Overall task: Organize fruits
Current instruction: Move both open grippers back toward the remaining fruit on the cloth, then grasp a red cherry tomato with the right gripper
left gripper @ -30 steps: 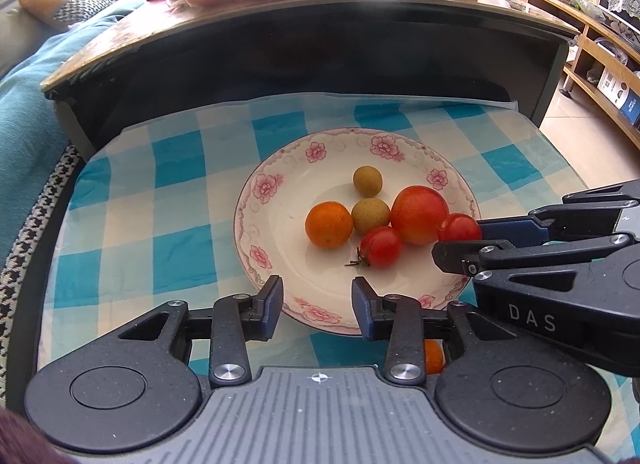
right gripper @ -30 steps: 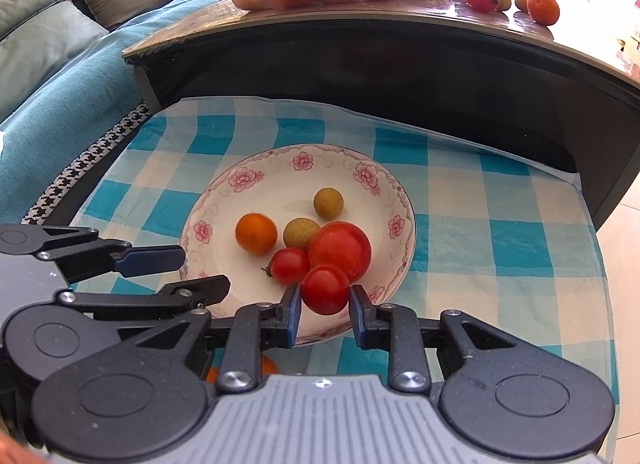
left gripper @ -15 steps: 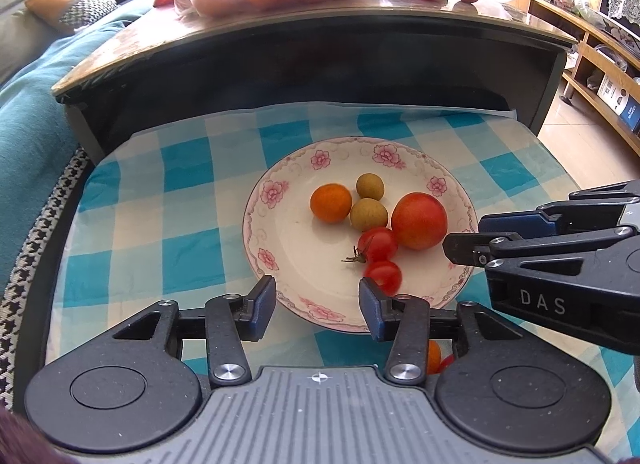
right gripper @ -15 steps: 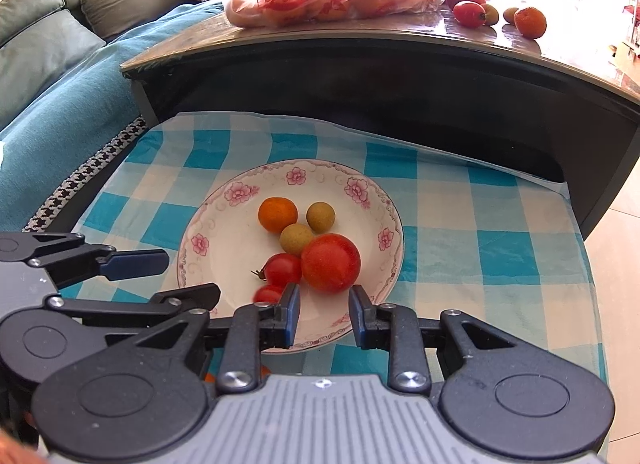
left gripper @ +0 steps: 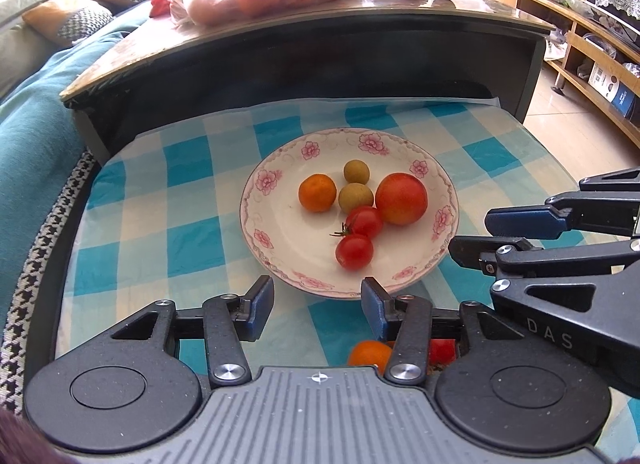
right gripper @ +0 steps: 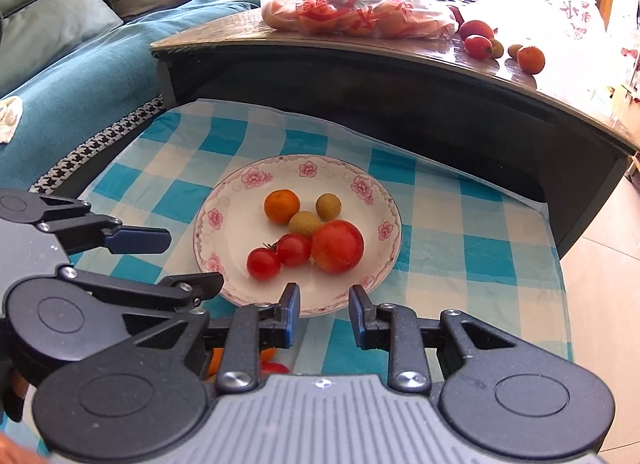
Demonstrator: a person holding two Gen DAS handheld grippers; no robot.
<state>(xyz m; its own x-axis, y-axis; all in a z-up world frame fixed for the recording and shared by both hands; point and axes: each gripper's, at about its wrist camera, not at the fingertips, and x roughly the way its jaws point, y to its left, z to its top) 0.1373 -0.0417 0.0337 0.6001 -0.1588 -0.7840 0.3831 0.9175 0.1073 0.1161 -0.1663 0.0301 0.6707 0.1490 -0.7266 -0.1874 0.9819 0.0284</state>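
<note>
A: While both sets of fingers are spread with nothing between them, where is the fruit?

B: On the flowered plate (left gripper: 448, 200), which sits on the checked cloth (left gripper: 192, 192) over the low surface. The left gripper (left gripper: 317, 301) hovers off the rim at 6 o'clock; the right gripper (right gripper: 324, 310) is released too, at the plate's 6 o'clock in its own view.

A: What's in the plate?

B: A big tomato (left gripper: 401, 198) at 3 o'clock of centre, an orange (left gripper: 317, 192) at 10, two olive-green round fruits (left gripper: 356, 184) at 12, and two cherry tomatoes (left gripper: 359, 236) at 6. The farther cherry tomato's stem points to 9 o'clock. All are round, no clear long axis.

A: Anything elsewhere?

B: More fruit (left gripper: 368, 352) lies below the left gripper, partly hidden. A plastic bag (right gripper: 360, 8) rests on the higher surface at 12 o'clock
</note>
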